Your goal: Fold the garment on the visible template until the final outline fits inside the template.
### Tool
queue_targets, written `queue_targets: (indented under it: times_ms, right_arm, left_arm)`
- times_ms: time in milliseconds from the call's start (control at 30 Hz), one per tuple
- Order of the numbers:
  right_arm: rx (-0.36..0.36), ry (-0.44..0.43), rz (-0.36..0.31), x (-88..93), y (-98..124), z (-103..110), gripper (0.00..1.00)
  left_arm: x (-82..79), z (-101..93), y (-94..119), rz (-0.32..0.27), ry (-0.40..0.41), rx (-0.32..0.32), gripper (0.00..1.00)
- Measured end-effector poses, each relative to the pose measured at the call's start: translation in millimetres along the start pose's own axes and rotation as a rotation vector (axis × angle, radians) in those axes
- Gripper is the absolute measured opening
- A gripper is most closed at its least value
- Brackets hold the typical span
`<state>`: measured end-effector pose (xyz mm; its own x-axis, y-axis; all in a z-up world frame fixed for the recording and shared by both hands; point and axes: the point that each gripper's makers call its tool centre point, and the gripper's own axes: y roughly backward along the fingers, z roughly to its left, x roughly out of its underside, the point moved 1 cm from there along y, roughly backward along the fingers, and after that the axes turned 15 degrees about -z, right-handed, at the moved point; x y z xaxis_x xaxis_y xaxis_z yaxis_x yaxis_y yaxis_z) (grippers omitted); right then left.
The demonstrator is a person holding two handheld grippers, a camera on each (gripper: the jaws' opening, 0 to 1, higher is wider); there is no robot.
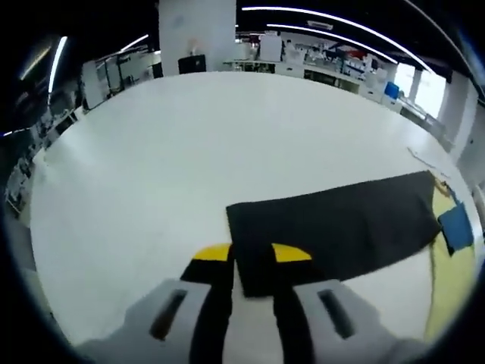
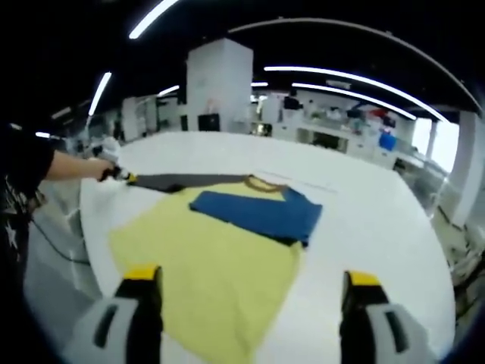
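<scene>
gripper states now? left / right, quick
Left claw: closed on the edge of the dark sleeve.
Right claw: open, holding nothing, above the yellow shirt on the table.

1. A large white table (image 1: 189,152) with a rounded edge spreads across the near and middle ground in both views.
2. Behind it, a broad white square pillar (image 2: 218,83) rises to a dark ceiling.
3. Long white strip lights (image 2: 356,80) curve across the ceiling.
4. At the far side stand white workbenches (image 1: 333,64) crowded with equipment, too small to identify.
5. At far right, bright daylight enters through a window (image 2: 445,148).
6. A grey floor (image 2: 64,265) shows left of the table.
</scene>
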<state>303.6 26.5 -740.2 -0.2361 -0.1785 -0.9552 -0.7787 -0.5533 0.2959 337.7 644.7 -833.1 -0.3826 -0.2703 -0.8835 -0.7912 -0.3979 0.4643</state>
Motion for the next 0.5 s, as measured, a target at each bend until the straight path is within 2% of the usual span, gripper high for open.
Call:
queue_targets:
  times_ms: [267, 367, 500]
  right_arm:
    - [-0.007, -0.001, -0.019, -6.1, 3, 1, 0.99]
    - [-0.009, 0.003, -0.026, -9.8, 3, 1, 0.99]
    - [-0.007, 0.007, -0.029, -10.5, 3, 0, 0.99]
  left_arm:
    - [-0.1, 1.0, -2, 0.016, 0.002, -0.011, 0.08]
    - [0.1, -5.3, -5, 0.020, 0.031, 0.007, 0.02]
    - [0.9, -8.1, -2, 0.029, 0.041, 0.002, 0.01]
